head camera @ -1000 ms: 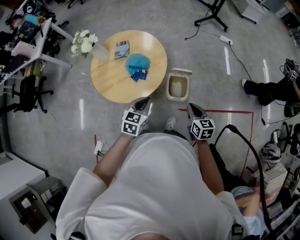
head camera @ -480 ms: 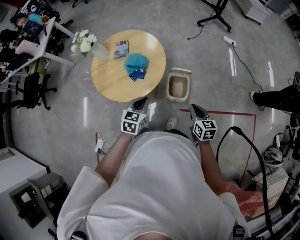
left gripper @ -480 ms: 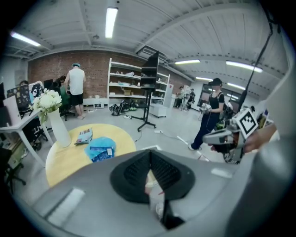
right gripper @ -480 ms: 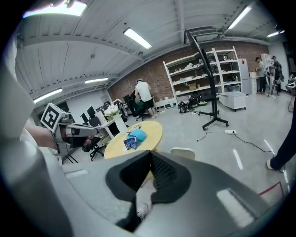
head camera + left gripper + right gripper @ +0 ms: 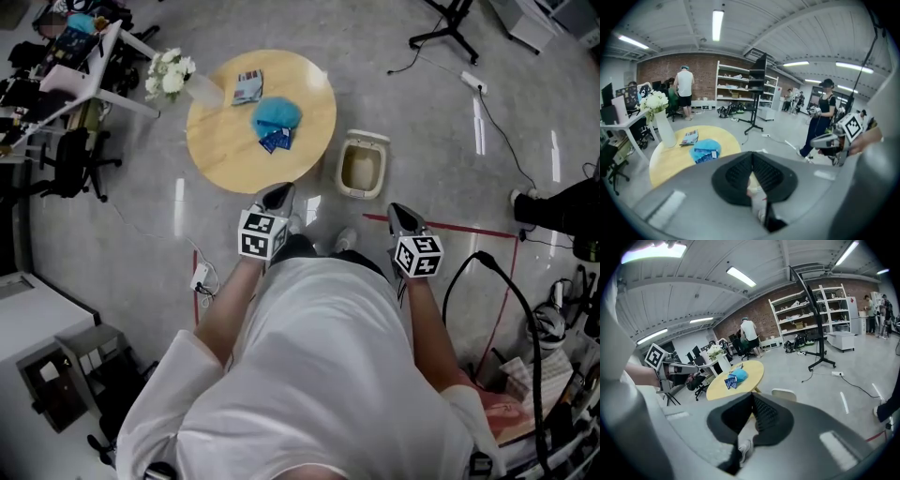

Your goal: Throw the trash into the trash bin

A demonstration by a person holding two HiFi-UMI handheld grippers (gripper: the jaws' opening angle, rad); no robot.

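Probably light, soft and crushable: blue crumpled trash (image 5: 277, 114) on the bench (image 5: 225, 155), near the trash bin (image 5: 362, 191); best pinched at a raised fold. Holding left gripper (image 5: 278, 194) and right gripper (image 5: 401, 215) closed, empty, well short of it.

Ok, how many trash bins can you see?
1. The trash bin stands on the floor beside the round table, to its right in the head view. Others could be hidden out of view.

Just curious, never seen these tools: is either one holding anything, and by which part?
Nothing is held. The left gripper and right gripper are both shut and empty; the trash lies on the table.
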